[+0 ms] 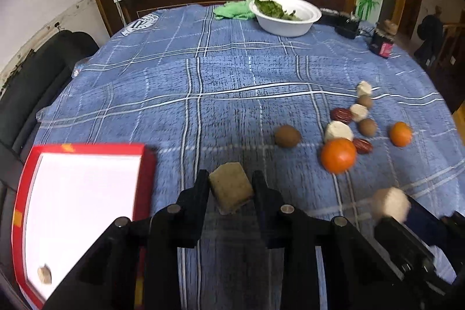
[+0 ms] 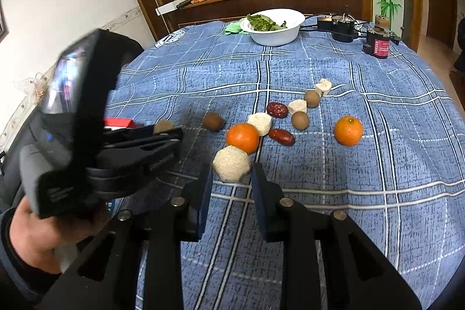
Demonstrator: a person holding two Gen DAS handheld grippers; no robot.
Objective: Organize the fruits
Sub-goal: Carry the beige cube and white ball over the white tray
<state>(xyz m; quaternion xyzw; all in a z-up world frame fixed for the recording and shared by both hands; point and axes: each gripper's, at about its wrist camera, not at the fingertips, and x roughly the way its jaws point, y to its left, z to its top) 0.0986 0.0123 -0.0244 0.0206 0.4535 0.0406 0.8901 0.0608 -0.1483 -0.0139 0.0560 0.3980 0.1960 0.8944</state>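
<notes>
The left gripper (image 1: 231, 188) is gripping a tan chunk (image 1: 231, 191) between its 2 fingers, and the right gripper (image 2: 231, 179) is clamping a pale chunk (image 2: 231, 164) the same way. Both pieces are hanging above the blue cloth (image 1: 203, 83). The red tray (image 1: 145, 161) is lying just to the left of the left gripper, so that hand is nearer; the right one is trailing beside the oranges (image 2: 242, 137), further from it.

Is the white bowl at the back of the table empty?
No, the white bowl has green leaves piled inside it, plain to see in the right wrist view.
</notes>
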